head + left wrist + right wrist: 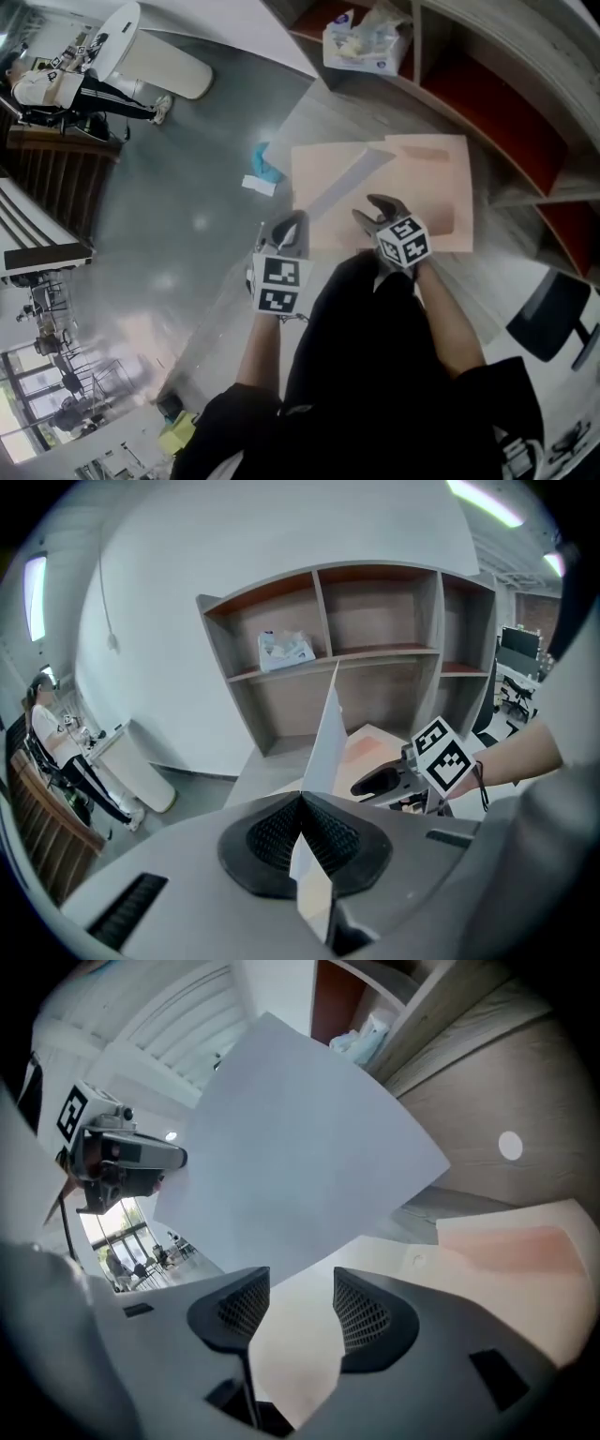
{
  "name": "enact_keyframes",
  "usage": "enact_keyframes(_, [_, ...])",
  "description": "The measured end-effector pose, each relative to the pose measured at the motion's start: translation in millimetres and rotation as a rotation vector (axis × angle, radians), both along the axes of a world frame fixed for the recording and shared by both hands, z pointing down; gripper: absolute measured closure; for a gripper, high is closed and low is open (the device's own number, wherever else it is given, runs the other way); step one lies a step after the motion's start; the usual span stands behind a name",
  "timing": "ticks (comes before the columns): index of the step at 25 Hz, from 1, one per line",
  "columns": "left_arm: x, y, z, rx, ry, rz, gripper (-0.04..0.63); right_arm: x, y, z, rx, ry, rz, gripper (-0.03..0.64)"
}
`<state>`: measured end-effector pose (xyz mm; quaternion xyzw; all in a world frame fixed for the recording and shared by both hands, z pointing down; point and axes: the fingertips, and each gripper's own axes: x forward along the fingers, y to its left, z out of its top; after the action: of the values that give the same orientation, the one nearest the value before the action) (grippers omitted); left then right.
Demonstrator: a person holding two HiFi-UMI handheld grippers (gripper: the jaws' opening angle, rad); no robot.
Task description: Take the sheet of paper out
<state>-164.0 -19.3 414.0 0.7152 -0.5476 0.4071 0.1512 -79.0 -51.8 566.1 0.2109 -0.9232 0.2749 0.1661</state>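
sheet of paper (300, 1138): white, matt, smooth. folder (441, 178) under it: peach card, matt. table (347, 117) around the folder: grey wood-grain, dull. floor (178, 216) left of the folder: grey, glossy. left gripper (302, 799): matt grey plastic, pads (267, 841) black, cross-ribbed.

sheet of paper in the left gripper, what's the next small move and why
Probably draw the left gripper up and away from the pink folder until the sheet hangs free. Its jaws are shut on the sheet's edge, while the sheet's far end seems close over the folder. The right gripper is open and empty above the folder.
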Motion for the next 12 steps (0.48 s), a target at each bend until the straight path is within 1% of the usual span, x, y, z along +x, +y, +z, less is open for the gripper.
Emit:
enact_keyframes(2, [5,4,-10,0.014,0.002,0.008,0.551,-2,2,0,-0.052,-0.048,0.009,0.389])
enact_keyframes(5, [11,10,-26,0.036,0.013,0.014,0.551,-3,-2,1,-0.118,-0.127,0.033,0.372])
enact_keyframes(7, [12,16,-35,0.044,0.037,0.009,0.551,-5,-6,-2,-0.132,-0.183,0.033,0.367])
enact_keyframes(9, [11,22,-43,0.048,0.062,0.000,0.551,-9,-8,-10,-0.127,-0.250,0.011,0.364])
enact_keyframes(12, [6,30,-51,0.050,0.068,-0.015,0.551,-12,-8,-36,-0.129,-0.393,-0.027,0.364])
